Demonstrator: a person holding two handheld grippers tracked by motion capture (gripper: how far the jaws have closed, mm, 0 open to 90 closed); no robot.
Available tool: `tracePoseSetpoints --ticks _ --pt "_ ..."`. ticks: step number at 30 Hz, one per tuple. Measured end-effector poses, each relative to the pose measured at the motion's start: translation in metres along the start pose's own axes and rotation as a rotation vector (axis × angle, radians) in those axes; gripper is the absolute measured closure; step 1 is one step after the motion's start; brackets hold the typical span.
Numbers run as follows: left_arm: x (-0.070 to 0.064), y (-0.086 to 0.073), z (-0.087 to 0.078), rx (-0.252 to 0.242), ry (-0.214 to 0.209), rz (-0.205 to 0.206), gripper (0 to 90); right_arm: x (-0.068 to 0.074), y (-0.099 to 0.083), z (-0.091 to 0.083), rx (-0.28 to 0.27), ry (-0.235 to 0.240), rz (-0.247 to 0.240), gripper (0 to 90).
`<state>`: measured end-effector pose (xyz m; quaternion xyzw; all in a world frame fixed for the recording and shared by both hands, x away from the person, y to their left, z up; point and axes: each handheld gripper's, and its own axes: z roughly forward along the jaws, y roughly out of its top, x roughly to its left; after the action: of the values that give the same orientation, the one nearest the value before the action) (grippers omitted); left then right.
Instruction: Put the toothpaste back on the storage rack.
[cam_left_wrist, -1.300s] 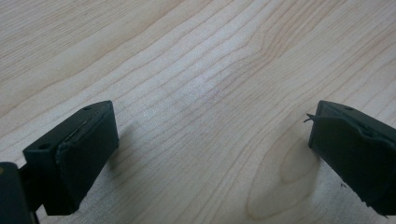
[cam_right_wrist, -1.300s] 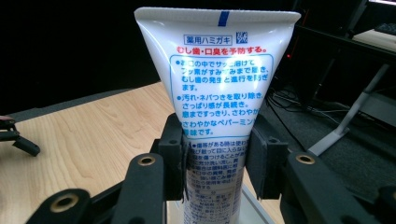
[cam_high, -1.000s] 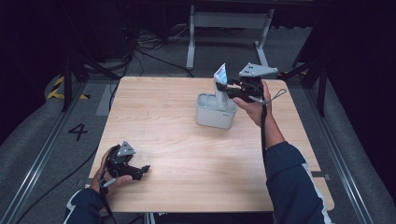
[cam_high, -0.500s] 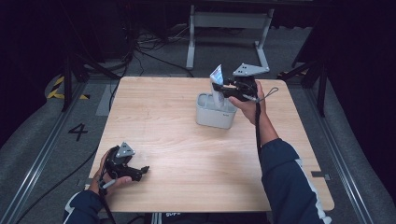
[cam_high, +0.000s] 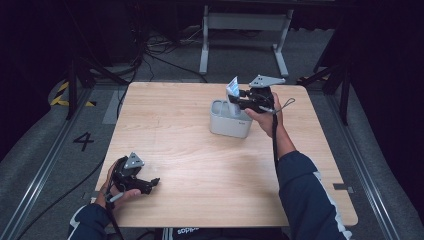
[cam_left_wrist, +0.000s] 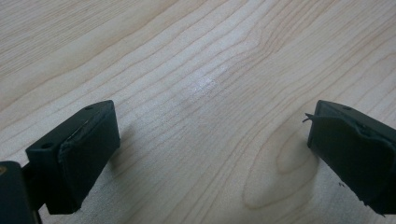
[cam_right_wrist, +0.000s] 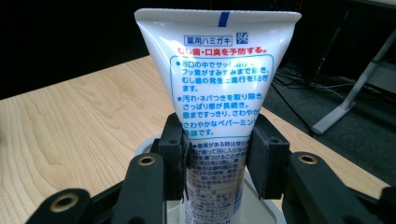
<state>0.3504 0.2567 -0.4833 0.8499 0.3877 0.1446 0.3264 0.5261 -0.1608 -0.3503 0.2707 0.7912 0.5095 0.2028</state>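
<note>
Item: toothpaste tube (cam_right_wrist: 219, 93), clamped crimp-up in right gripper (cam_high: 239, 98), now shifted from beside to over grey holder cup (cam_high: 227, 121), insertion under way; left gripper (cam_high: 150, 184) idle, jaws apart, on table (cam_high: 200, 165)

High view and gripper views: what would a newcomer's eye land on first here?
First, the white toothpaste tube, upright and clamped between the right hand-held gripper jaws, its lower end in the grey holder at the table's far middle. Next, the left hand-held gripper, open, idle over bare wood at the near left edge of the table.
</note>
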Motion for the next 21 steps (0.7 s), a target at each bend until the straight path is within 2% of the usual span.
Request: tracePoseSetpoints --ticks 8,12,15,21 --pt "0.0 0.0 0.0 0.0 0.0 0.001 2.7 0.001 -0.01 0.001 0.027 0.002 -0.012 63.1" --pt "0.0 0.0 0.0 0.0 0.0 0.0 2.6 0.003 -0.015 0.005 0.045 0.02 -0.027 62.9" --pt "0.0 0.0 0.0 0.0 0.0 0.001 2.6 0.005 -0.017 0.007 0.068 0.017 -0.048 62.8" --pt "0.0 0.0 0.0 0.0 -0.002 0.002 2.6 0.007 -0.02 0.009 0.089 0.007 -0.058 62.6"
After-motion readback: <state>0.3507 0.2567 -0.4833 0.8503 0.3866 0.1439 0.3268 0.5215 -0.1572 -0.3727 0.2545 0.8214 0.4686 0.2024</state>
